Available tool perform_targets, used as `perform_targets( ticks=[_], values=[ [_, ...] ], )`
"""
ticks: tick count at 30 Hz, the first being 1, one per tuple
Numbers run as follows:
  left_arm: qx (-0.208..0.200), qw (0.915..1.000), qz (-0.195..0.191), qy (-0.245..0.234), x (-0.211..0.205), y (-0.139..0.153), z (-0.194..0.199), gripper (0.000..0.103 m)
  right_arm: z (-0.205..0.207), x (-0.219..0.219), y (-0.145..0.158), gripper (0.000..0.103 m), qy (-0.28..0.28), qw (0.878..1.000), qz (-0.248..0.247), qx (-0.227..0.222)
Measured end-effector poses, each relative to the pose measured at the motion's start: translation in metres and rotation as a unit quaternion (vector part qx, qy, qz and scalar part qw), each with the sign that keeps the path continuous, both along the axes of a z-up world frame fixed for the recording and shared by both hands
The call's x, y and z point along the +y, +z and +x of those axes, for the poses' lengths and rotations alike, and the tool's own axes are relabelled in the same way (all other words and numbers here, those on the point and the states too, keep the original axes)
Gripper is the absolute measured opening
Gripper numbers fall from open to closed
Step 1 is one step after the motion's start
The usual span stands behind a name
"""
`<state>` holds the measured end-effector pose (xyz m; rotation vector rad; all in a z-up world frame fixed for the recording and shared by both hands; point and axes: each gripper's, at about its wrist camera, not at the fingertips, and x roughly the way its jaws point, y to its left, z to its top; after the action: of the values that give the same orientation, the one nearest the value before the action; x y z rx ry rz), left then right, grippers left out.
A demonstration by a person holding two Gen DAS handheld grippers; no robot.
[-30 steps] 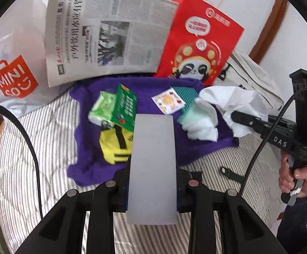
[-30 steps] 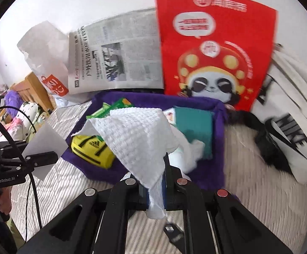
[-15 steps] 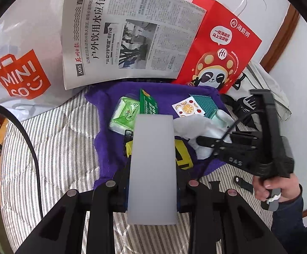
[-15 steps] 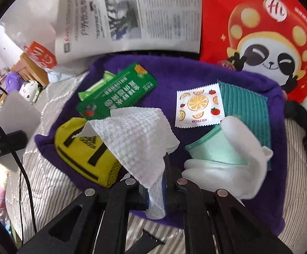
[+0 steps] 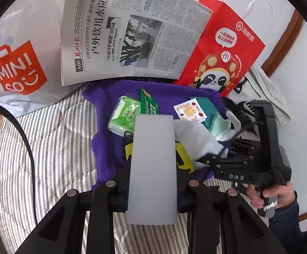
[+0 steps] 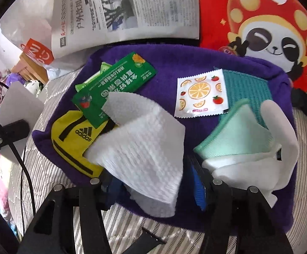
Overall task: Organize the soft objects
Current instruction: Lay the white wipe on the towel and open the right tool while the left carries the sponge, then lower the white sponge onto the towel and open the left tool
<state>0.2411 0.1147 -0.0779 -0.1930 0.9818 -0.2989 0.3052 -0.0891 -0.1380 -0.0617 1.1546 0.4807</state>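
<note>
The white cloth (image 6: 145, 148) lies right between my right gripper (image 6: 153, 182)'s fingers, its lower corner down in the gap and the rest fanned up and away from me across the purple towel (image 6: 195, 63). The jaws have just been opening: they now stand apart, blue pad showing on the right-hand finger with a clear gap to the cloth, so I judge it let go and resting on the towel. Its long axis runs up and to the left from the fingertips, leaning against the yellow pouch (image 6: 73, 139) just left of the gripper. Ahead of that sits the green sachet (image 6: 115, 84), touching the cloth's far edge. To the right of my fingers is the mint cloth (image 6: 233, 135) on a white glove (image 6: 280, 127); beyond it, the orange sachet (image 6: 202, 93).

My left gripper (image 5: 153, 169) is clamped on a grey sheet (image 5: 153, 165), which stands up along its fingers and hides the near towel. From it, the white cloth lies ahead and to the right, next to the right gripper's fingers (image 5: 208, 158).

The right hand is the nearer one by far. Next, I judge, it only has to back straight out without dragging the corner.
</note>
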Motion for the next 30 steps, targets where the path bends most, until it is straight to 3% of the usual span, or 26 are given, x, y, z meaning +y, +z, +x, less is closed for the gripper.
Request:
perform_targets(
  ticks=[11, 20, 30],
  values=[
    [0.003, 1.0, -0.001, -0.003, -0.009, 0.004, 0.009, 0.029, -0.022, -0.021, 0.03, 0.061, -0.008, 1.0, 0.022, -0.018],
    [0.009, 0.9997, -0.021, -0.008, -0.035, 0.006, 0.048, 0.029, -0.051, -0.044, 0.053, 0.061, -0.024, 0.998, 0.028, -0.047],
    [0.032, 0.9992, -0.013, -0.02, -0.074, -0.03, 0.11, 0.029, -0.071, -0.094, 0.063, 0.061, -0.071, 0.994, 0.022, -0.081]
  ],
)
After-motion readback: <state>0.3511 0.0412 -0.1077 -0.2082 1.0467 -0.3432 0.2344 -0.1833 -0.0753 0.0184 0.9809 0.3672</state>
